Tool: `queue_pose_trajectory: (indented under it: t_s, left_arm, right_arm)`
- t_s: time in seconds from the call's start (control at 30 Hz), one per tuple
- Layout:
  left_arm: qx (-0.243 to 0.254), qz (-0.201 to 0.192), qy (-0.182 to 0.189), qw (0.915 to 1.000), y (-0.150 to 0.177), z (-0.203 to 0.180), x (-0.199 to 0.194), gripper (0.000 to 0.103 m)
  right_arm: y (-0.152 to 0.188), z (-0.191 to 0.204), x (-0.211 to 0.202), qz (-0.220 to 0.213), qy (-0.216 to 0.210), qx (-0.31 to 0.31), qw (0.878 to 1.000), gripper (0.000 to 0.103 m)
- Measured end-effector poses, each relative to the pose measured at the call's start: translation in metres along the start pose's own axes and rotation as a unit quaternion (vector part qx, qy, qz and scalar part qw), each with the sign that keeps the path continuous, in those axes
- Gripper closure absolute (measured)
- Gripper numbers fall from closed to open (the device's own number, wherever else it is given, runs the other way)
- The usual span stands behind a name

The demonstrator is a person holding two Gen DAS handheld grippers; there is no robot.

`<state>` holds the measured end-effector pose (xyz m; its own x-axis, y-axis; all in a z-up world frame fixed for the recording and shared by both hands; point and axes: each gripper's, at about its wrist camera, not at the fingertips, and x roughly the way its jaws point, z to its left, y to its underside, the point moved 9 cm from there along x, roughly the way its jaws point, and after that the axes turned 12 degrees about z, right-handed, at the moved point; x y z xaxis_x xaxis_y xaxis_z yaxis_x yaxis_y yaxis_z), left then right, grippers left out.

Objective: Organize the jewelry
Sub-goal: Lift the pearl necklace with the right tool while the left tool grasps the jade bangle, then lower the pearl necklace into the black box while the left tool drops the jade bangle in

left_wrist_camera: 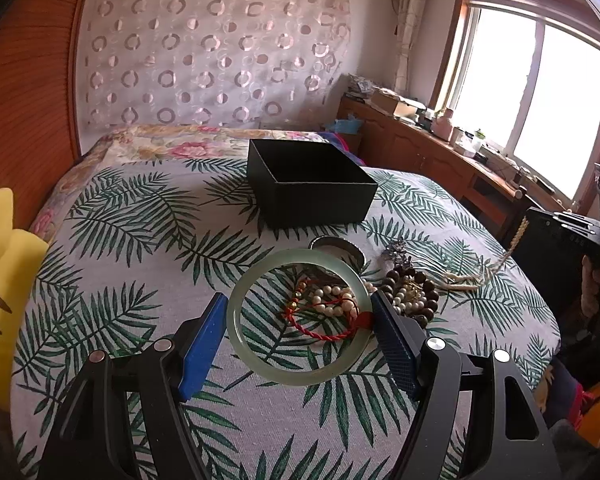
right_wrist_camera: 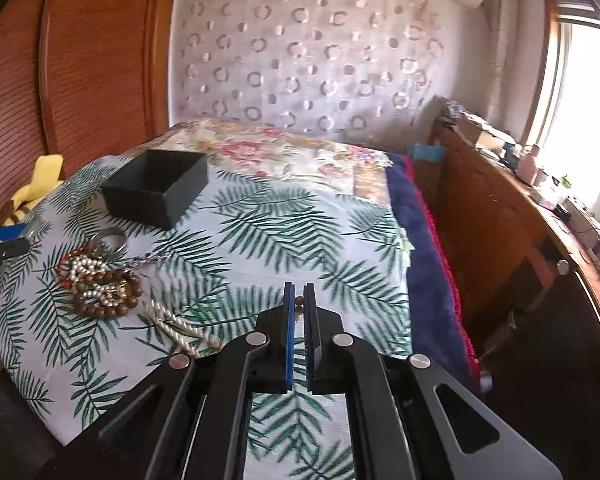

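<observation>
My left gripper [left_wrist_camera: 299, 316] is shut on a pale green jade bangle [left_wrist_camera: 256, 364], its blue pads pressing the ring's two sides above the cloth. Behind it lies a jewelry pile [left_wrist_camera: 380, 292] of pearl strands, a red cord bracelet [left_wrist_camera: 324, 330] and a brown wooden bead bracelet [left_wrist_camera: 416, 280]. An open black box [left_wrist_camera: 312, 188] stands further back. My right gripper [right_wrist_camera: 299, 300] is shut on a cream twisted cord with brown beads [right_wrist_camera: 180, 320]. The pile [right_wrist_camera: 100, 280] and box [right_wrist_camera: 156, 188] also show in the right wrist view.
A leaf-print cloth [left_wrist_camera: 140, 240] covers the bed. A yellow plush toy [left_wrist_camera: 0, 248] lies at the left edge. A metal ring [left_wrist_camera: 340, 246] sits between pile and box. A wooden cabinet [right_wrist_camera: 500, 220] runs along the right under the window.
</observation>
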<state>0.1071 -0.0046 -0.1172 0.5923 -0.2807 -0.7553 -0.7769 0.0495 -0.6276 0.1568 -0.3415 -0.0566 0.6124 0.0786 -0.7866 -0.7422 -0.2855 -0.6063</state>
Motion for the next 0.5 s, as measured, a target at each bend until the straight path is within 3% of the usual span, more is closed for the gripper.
queue_pose_trajectory:
  t_s: [0.2, 0.5]
  left_arm:
    - [0.001, 0.000, 0.001, 1.0000, 0.000, 0.000, 0.000, 0.034]
    - [0.030, -0.021, -0.009, 0.9993, -0.024, -0.017, -0.012, 0.034]
  right_arm:
    - [-0.004, -0.003, -0.015, -0.017, 0.003, 0.001, 1.000, 0.098]
    - [-0.042, 0.030, -0.037, -0.056, -0.032, -0.023, 0.998, 0.098]
